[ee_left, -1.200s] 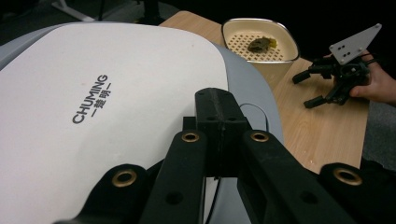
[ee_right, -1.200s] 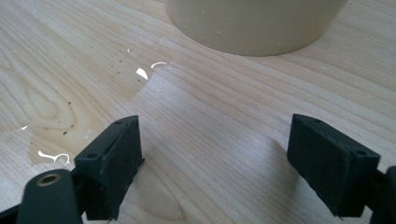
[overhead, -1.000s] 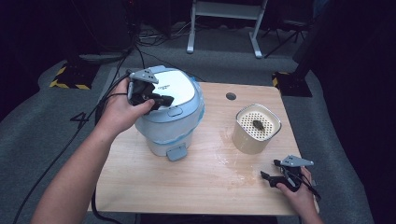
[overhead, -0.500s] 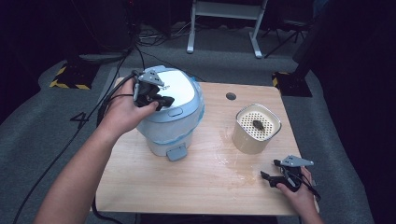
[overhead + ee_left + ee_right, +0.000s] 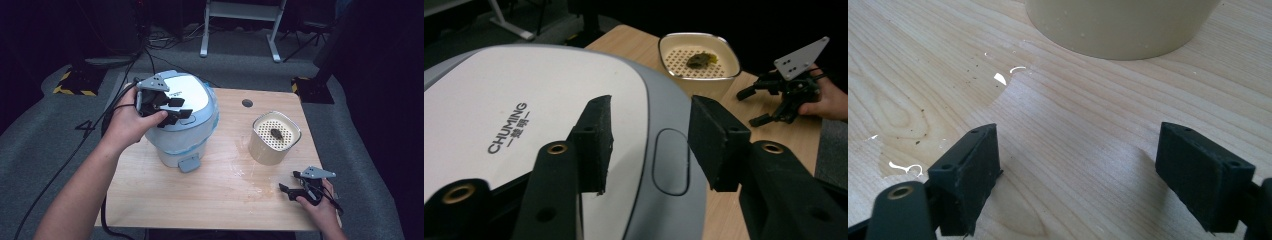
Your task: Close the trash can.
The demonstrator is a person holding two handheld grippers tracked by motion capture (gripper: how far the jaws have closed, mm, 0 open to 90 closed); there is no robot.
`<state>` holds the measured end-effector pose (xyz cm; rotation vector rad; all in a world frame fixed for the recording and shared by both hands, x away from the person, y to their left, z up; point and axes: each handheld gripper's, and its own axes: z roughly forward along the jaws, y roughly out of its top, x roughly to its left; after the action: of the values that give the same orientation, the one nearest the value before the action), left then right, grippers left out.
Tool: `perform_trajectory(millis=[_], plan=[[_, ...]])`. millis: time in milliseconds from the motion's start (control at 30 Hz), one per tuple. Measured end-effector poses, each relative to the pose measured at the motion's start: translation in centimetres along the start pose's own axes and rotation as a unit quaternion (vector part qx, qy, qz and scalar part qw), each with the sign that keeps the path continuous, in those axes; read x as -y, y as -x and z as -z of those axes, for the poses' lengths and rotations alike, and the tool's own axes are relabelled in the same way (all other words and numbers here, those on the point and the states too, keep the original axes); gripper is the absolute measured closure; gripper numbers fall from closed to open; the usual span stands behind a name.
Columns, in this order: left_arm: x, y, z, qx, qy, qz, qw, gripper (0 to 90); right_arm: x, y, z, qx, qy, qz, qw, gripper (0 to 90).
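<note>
Two tongs in play, both released. Left tongs (image 5: 170,107) sit over the lid of the rice cooker (image 5: 192,100), jaws spread w/ nothing between them; left gripper view shows the jaws above the grey-rimmed white lid, near the oval lid button (image 5: 670,161), beside the "CHUMING" print. Can't tell if the jaws touch the lid. Cooker stands at the counter's (image 5: 210,195) far-left corner, its latch tab (image 5: 189,163) facing the near edge. Right tongs (image 5: 295,191) rest low at the near-right corner, jaws wide apart, nothing gripped; right gripper view has them just over bare wood w/ wet patches (image 5: 998,77) and small dark specks. Cream container (image 5: 274,137) w/ a perforated insert sits toward the right edge, between cooker and right tongs, apart from both; a small dark-green lump (image 5: 275,133) lies on the insert. Round hole (image 5: 247,103) in the counter near the far edge.
</note>
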<state>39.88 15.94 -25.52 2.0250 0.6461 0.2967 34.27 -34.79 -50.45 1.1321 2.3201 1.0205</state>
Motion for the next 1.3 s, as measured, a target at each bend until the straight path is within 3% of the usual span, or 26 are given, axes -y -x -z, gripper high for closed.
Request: perform_trajectory(millis=[100, 167, 300, 467, 633, 867, 1100, 1300], plan=[[0.3, 1.0, 0.9, 0.019, 0.021, -0.003, 0.9996, 44.7, 0.0, 0.0, 0.0, 0.0, 0.0, 0.0, 1.0, 18.0], [0.8, 1.7, 1.4, 0.021, 0.035, -0.003, 0.9992, 43.3, 0.0, 0.0, 0.0, 0.0, 0.0, 0.0, 1.0, 17.9], [1.9, 3.2, 2.0, 0.012, 0.038, -0.015, 0.9991, 42.5, 0.0, 0.0, 0.0, 0.0, 0.0, 0.0, 1.0, 18.0], [3.8, 5.0, 2.2, 0.029, 0.053, -0.009, 0.9981, 43.3, 0.0, 0.0, 0.0, 0.0, 0.0, 0.0, 1.0, 18.0], [6.0, 6.1, 1.7, 0.026, 0.063, -0.009, 0.9976, 42.8, 0.0, 0.0, 0.0, 0.0, 0.0, 0.0, 1.0, 18.0], [8.9, 6.3, 0.5, 0.015, 0.067, 0.007, 0.9976, 42.4, 0.0, 0.0, 0.0, 0.0, 0.0, 0.0, 1.0, 17.9], [12.3, 5.7, -0.8, -0.01, 0.049, 0.023, 0.9985, 41.9, 0.0, 0.0, 0.0, 0.0, 0.0, 0.0, 1.0, 17.9], [15.2, 5.1, -2.1, -0.017, 0.039, 0.047, 0.998, 40.7, 0.0, 0.0, 0.0, 0.0, 0.0, 0.0, 1.0, 18.0]])
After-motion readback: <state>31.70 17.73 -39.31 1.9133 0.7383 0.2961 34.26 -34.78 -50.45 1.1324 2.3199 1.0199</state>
